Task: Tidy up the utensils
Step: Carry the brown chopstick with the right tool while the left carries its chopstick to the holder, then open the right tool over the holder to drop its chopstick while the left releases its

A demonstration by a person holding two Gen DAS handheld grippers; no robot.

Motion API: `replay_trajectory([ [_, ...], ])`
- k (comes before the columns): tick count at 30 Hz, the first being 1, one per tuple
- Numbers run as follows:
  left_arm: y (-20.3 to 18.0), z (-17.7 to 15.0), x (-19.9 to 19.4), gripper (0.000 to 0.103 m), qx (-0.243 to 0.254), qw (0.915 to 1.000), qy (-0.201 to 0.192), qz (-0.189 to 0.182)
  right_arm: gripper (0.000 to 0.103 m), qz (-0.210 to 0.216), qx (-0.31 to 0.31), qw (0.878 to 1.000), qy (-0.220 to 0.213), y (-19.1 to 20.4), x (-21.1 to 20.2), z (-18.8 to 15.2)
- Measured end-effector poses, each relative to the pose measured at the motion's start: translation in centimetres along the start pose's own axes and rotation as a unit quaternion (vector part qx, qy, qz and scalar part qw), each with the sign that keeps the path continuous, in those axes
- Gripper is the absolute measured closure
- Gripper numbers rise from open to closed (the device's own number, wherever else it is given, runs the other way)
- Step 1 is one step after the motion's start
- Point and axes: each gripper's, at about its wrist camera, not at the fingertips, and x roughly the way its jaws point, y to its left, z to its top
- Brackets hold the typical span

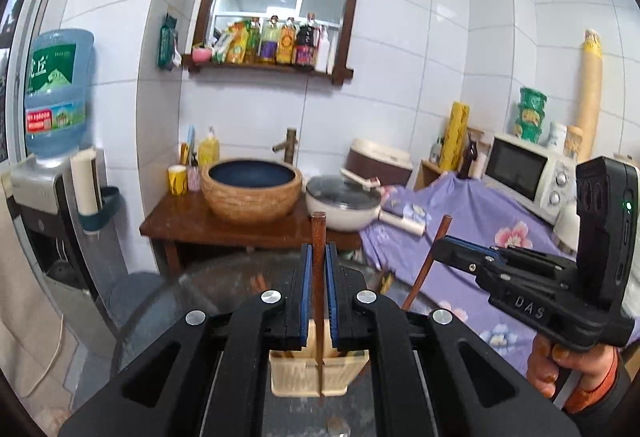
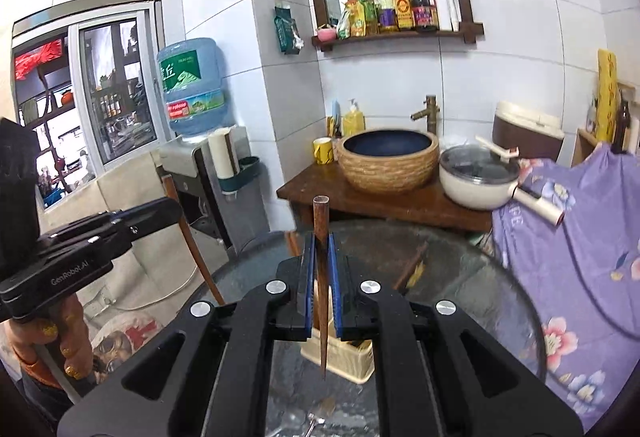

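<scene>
The left gripper is clenched on a dark brown wooden chopstick, its blue-padded fingers pressed against the stick from both sides. The chopstick stands nearly upright, its blunt end poking above the fingertips and its thin end reaching down in front of a pale beige plastic utensil holder that sits on the round glass-topped bench.

The right gripper is likewise clenched on a second dark brown wooden chopstick, held upright with the tapered tip pointing down over the same beige holder. From the left wrist view this gripper comes in from the right side, with its chopstick leaning at a slant, and the person's right hand wraps the handle below. From the right wrist view the left gripper shows at the left edge (its stick slanting downward), with the left hand on its handle.

More brown chopsticks lie flat on the glass bench beyond the holder, near the purple floral cloth. Behind the bench a dark wooden stand carries a woven-sided blue basin and a white lidded pan. A blue water jug tops a dispenser at the left, and a white microwave oven sits on the purple cloth
</scene>
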Motion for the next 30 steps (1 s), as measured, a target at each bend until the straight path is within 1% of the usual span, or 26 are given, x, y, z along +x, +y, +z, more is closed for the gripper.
replay_trajectory([
  [4,-0.2,2.3,1.5,0.096,-0.006,0.9998,-0.008,0.014,0.095,-0.015,-0.002,1.0,-0.017,0.2,0.4,2.7],
  [6,0.0,2.5,2.4,0.096,-0.011,0.9996,-0.01,0.022,0.095,-0.024,-0.002,0.999,-0.024,0.2,0.9,3.4],
  [9,0.0,1.8,4.2,0.096,-0.009,0.999,-0.009,0.042,0.095,-0.029,-0.001,0.999,-0.03,0.1,2.1,3.1],
  [14,1.0,-1.8,8.0,0.096,-0.029,0.9983,0.017,0.048,0.095,-0.04,0.004,0.999,-0.011,-0.6,5.1,-0.2],
  [17,1.6,-4.2,10.1,0.096,-0.04,0.997,0.046,0.048,0.095,-0.041,0.021,0.999,0.011,-1.5,7.1,-2.7],
  [22,2.1,-7.4,12.2,0.096,-0.043,0.9945,0.082,0.05,0.095,-0.05,0.028,0.998,0.032,-2.3,9.1,-5.7],
  [26,2.1,-9.2,13.1,0.095,-0.039,0.9933,0.096,0.051,0.095,-0.06,0.033,0.997,0.041,-2.9,10.2,-7.1],
  [28,2.1,-9.8,13.3,0.08,-0.034,0.993,0.102,0.049,0.095,-0.065,0.04,0.996,0.041,-3.3,10.4,-7.6],
  [29,2.2,-10.1,13.1,0.062,-0.035,0.9933,0.099,0.048,0.095,-0.063,0.044,0.996,0.041,-3.5,10.5,-7.7],
  [30,2.4,-10.2,12.9,0.047,-0.039,0.9937,0.094,0.048,0.094,-0.061,0.047,0.996,0.041,-3.7,10.4,-7.9],
])
